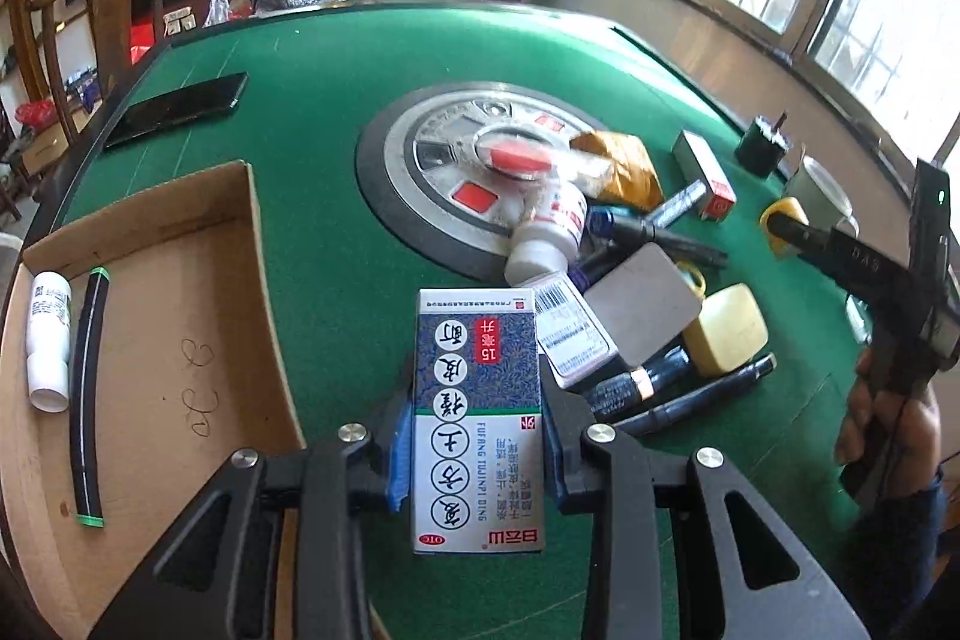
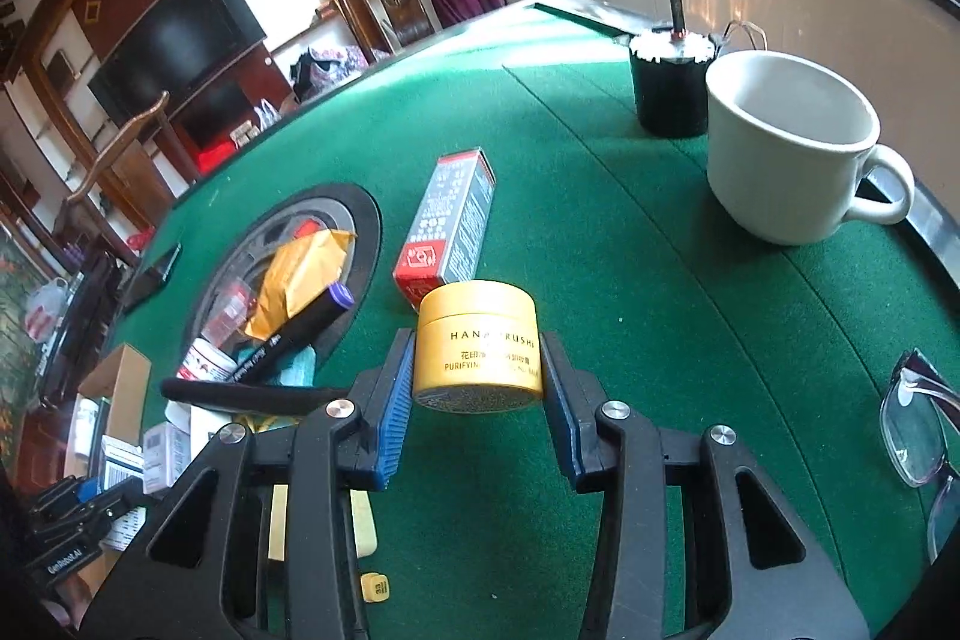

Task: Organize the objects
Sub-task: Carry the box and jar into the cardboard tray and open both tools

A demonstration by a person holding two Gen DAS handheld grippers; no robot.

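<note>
My left gripper (image 1: 478,436) is shut on a blue-and-white medicine box (image 1: 477,400), held lengthwise above the green table between a cardboard tray (image 1: 252,232) on the left and a pile of small items on the right. The tray holds a white bottle (image 1: 48,334) and a black strip (image 1: 87,400). In the right wrist view my right gripper (image 2: 477,388) has its blue pads against both sides of a small yellow jar (image 2: 477,346). The left wrist view shows that jar (image 1: 783,217) at the right gripper's tip, with a hand on its handle.
The pile holds a white pill bottle (image 1: 549,232), a grey card (image 1: 642,310), a yellow block (image 1: 726,328), pens and an orange packet (image 2: 300,280). A red-and-grey carton (image 2: 447,226), a white mug (image 2: 786,148), a black cup (image 2: 666,88), glasses (image 2: 918,424) and a phone (image 1: 177,106) lie around.
</note>
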